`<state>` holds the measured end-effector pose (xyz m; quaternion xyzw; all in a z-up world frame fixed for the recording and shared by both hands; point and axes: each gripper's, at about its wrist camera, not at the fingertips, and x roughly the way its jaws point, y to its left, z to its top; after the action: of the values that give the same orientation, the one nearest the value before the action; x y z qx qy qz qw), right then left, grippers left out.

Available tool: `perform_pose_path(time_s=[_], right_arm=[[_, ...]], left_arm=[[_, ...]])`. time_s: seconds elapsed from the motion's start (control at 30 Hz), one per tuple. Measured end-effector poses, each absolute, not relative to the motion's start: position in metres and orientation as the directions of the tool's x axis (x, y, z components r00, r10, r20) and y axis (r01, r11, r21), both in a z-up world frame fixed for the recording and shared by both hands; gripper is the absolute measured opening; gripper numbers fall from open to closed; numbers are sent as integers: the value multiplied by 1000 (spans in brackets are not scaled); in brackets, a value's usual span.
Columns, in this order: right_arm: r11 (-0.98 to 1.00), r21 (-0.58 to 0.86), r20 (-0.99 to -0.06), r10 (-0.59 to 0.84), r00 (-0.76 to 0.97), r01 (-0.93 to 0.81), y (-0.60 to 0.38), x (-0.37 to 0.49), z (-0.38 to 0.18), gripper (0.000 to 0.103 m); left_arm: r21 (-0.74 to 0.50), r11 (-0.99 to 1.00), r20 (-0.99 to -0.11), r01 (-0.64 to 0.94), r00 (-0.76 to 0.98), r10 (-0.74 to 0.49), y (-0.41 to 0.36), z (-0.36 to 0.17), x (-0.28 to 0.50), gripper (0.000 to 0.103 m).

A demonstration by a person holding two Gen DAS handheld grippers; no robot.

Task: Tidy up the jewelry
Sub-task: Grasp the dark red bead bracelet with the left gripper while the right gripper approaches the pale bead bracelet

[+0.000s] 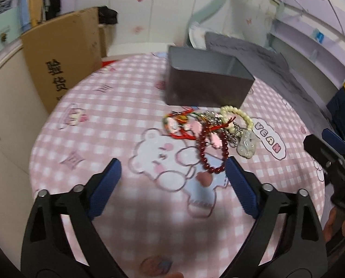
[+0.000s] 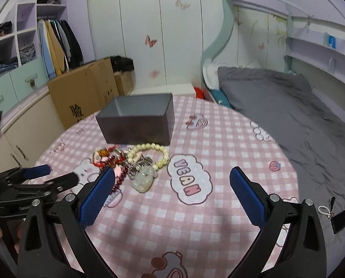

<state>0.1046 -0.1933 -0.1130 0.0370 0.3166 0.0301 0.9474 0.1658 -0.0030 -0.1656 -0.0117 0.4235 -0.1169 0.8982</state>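
Nearest the lens, the left gripper (image 1: 173, 169) stands with its blue pads wide apart and nothing between them; the right gripper (image 2: 172, 179) is likewise spread wide and empty. No earlier view exists to judge any jaw motion. Just beyond both sets of fingertips lies the jewelry pile (image 1: 209, 129), tangled on the pink checked tablecloth (image 1: 107, 106) directly in front of the dark open box (image 1: 207, 81), close to its near wall. Nearest in the pile is the dark red bead bracelet (image 1: 210, 153), whose near arc lies beside the left gripper's right pad. Farther from the box's right corner sits the pale carved pendant (image 1: 247, 144), with the cream bead bracelet (image 1: 238, 115) curving behind it. Red cords and small pink charms (image 1: 179, 125) occupy the left part, nearest the box front. Judged from appearance, all pieces are light; bead strands are limp and smooth, likely to roll or slip, so pinch across the strand rather than along it. The pendant appears stone-like and brittle; grasp across its flat faces, gently. Entangled cords may drag neighbouring pieces when one is lifted. The box interior appears empty.
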Motion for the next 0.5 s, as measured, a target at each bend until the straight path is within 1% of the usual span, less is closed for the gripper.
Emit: perform_pose_path(time_s=[0.03,0.07,0.13,0.17,0.2,0.23,0.33,0.4,0.47,0.5], right_arm=[[995,91,-606,81,791,-33,-195,108,-115,95],[995,91,-618,81,782,-31,-197,111,-118,95],[995,94,-635,82,768,-29,-201,118,-122,95],[995,95,-639,85,764,-31,-203,122,-125,95],[995,95,-644,86,760,-31,-203,126,-127,95],[995,95,-649,86,756,-32,-204,128,-129,95],[994,95,-660,96,745,-43,-204,135,-132,95],[995,92,-665,97,740,-48,-203,140,-133,95],[994,93,-672,102,734,-53,-202,143,-135,95],[994,94,-675,106,730,-57,-202,145,-136,94]], left_arm=[[-120,971,-767,206,602,-222,-6,-168,171,79],[-117,970,-779,215,586,-224,-10,-172,177,77],[-111,968,-797,225,562,-222,-16,-180,186,65],[-112,966,-806,231,548,-224,-18,-183,190,62],[-114,965,-813,236,536,-227,-20,-186,193,55],[-113,964,-820,241,525,-227,-21,-188,196,52],[-69,964,-824,256,530,-200,-29,-189,201,52],[-62,963,-827,261,527,-196,-31,-189,205,51],[-34,963,-827,267,534,-178,-33,-190,205,45],[-9,964,-822,265,547,-158,-34,-190,205,33]])
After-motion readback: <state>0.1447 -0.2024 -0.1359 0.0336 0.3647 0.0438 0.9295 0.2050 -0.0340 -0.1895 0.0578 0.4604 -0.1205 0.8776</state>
